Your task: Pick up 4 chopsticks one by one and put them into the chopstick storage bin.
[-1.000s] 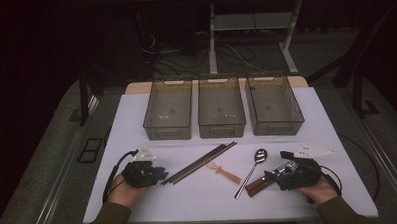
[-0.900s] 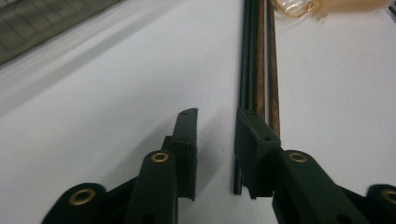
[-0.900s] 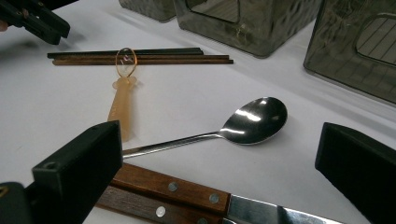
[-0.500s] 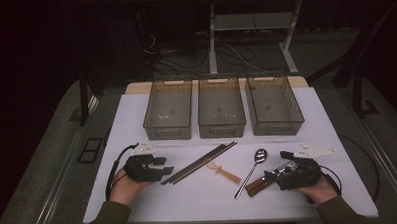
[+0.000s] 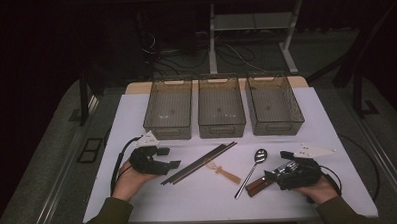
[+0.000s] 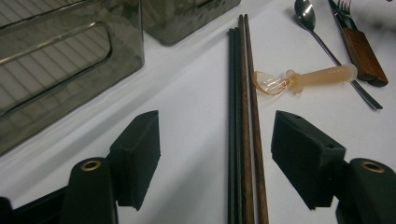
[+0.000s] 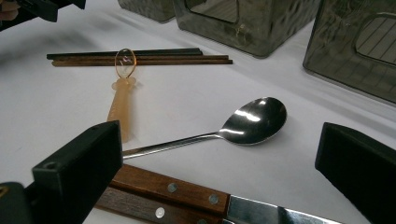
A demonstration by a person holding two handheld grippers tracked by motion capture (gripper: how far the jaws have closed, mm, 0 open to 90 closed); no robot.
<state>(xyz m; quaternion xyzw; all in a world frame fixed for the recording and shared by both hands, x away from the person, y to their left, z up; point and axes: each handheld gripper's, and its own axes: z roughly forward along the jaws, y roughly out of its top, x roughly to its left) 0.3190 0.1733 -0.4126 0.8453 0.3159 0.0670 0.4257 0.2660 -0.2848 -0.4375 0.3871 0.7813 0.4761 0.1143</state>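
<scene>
Left gripper view shows your left gripper (image 6: 215,154), jaws just opening, straddling the chopsticks (image 6: 243,140) untouched; right gripper view shows your right gripper (image 7: 219,172) gaping over two wooden handles (image 7: 173,189), gripping nothing.

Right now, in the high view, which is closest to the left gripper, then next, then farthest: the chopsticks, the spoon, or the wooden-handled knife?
From the left gripper:
1. Chopsticks, just beside its jaws.
2. Spoon, past the table's middle.
3. Wooden-handled knife, farthest, by the right gripper.

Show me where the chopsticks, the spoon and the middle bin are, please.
chopsticks (image 6: 243,140), left gripper view, middle of the shafts.
spoon (image 7: 256,114), right gripper view, bowl.
middle bin (image 5: 222,128), high view, front wall.
</scene>
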